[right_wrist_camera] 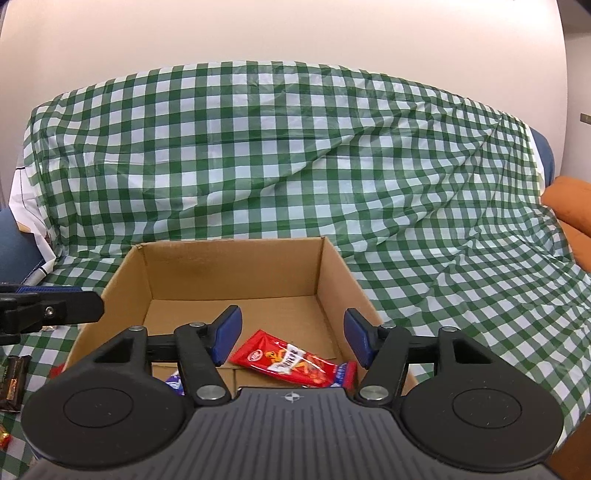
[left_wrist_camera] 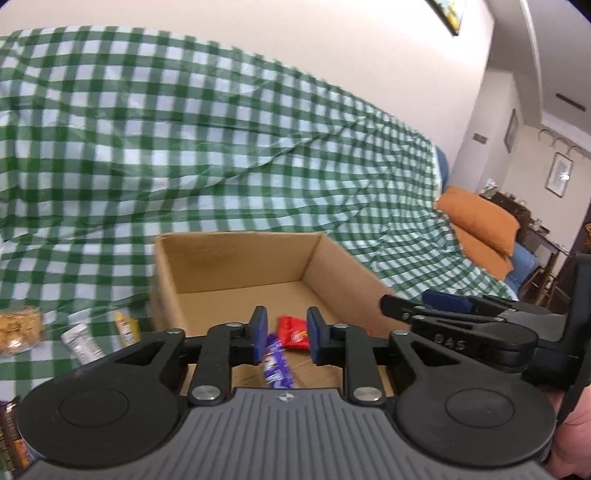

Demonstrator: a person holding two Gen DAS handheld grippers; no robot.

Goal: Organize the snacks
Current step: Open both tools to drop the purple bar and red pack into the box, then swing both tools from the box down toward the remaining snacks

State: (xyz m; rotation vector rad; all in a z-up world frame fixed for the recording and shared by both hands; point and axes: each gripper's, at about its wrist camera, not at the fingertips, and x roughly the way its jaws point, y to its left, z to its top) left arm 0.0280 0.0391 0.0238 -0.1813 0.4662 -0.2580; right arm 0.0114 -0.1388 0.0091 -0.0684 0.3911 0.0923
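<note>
While both are held over the open brown cardboard box (right_wrist_camera: 236, 273), the left hand-held gripper (left_wrist_camera: 282, 334) is parted narrowly and the right hand-held gripper (right_wrist_camera: 291, 338) widely, neither gripping anything. On the box floor lie a red snack packet (right_wrist_camera: 291, 360), its print unreadable, and a purple wrapper (left_wrist_camera: 275, 363); the far half is bare.

You are looking at a green-and-white checked cloth (right_wrist_camera: 295, 155) draped over the sofa, rumpled in long folds, with a plain pale wall (right_wrist_camera: 280, 33) above it. To your right sit two orange cushions (left_wrist_camera: 480, 218), one stacked on the other (a blue sofa arm (right_wrist_camera: 543, 155) shows just beside the cloth's edge). Framed pictures (left_wrist_camera: 560, 174) hang on the far wall.
</note>
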